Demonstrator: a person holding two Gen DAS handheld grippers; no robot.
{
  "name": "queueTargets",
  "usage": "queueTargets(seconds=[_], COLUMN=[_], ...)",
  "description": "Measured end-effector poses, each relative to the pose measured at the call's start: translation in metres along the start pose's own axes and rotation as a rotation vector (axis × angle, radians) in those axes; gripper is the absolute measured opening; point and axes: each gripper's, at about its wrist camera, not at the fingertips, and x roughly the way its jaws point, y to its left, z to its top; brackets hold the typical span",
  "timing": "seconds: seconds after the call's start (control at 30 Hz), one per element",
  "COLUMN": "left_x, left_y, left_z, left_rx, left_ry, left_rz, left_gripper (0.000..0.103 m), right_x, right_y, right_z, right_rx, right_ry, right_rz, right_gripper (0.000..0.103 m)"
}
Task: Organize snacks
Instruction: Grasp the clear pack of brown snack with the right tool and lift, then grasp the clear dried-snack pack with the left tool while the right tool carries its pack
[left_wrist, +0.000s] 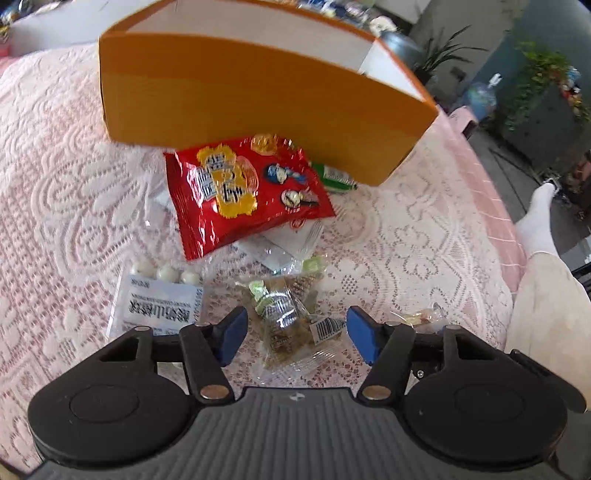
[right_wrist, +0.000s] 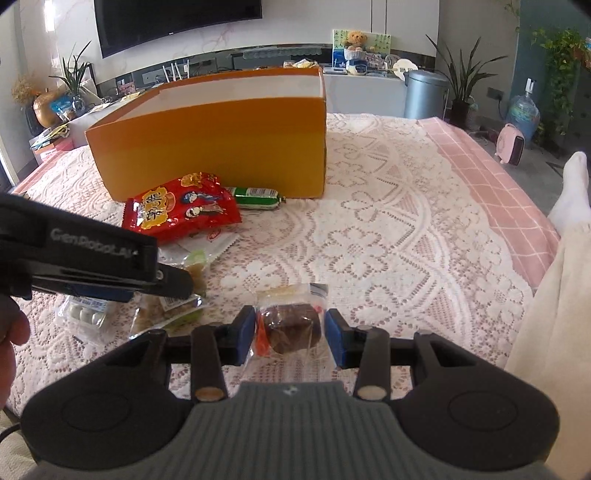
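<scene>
1. My left gripper (left_wrist: 293, 338) has its jaws wide, straddling a clear snack packet (left_wrist: 291, 328) mid-table.
2. My right gripper (right_wrist: 290, 338) has its jaws apart around a brown cake packet (right_wrist: 291, 328), not gripped.
3. Next, I judge: close, lift into orange box (right_wrist: 221, 140) at the table's far edge.

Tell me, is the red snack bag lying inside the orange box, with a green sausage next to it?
Not quite. The red bag lies on the lace cloth in front of the orange box, not inside it. The green sausage is indeed next to it. The right wrist view shows this.

Bright daylight, fisheye-bent edges, orange box (left_wrist: 258, 92) blurred — perhaps motion
</scene>
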Motion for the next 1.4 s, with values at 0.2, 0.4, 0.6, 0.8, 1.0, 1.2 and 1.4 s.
queueTargets(seconds=[0.2,0.4,0.6,0.8,1.0,1.2,1.4], left_x=[0.009,0.017,0.016,0.007,-0.014,-0.047,-0.083], left_y=[0.000,-0.001,0.000,0.001,-0.003,-0.006,-0.007], left_z=[0.001,0.004,0.005,0.002,-0.003,-0.003,0.009], left_rx=[-0.013,-0.024,-0.034,-0.040,-0.020,0.010,0.037], left_ry=[0.018,0.023,0.023,0.005,-0.031,-0.091,-0.175], left_rz=[-0.005,-0.024,-0.038,-0.057,-0.076,-0.079,-0.083], left_gripper=[0.073,0.070,0.055,0.043,0.042,0.042,0.042], right_x=[0.009,0.008,0.007,0.001,-0.010,-0.023,-0.041], right_y=[0.000,0.000,-0.002,-0.002,0.000,0.003,0.008], right_z=[-0.002,-0.004,-0.004,-0.005,-0.003,0.003,0.024], right_rx=[0.011,0.013,0.021,0.019,0.019,0.025,0.009], right_ry=[0.026,0.022,0.020,0.004,-0.011,-0.020,-0.066], right_rz=[0.011,0.009,0.007,0.006,0.012,0.037,0.065], right_gripper=[0.040,0.040,0.040,0.040,0.040,0.040,0.040])
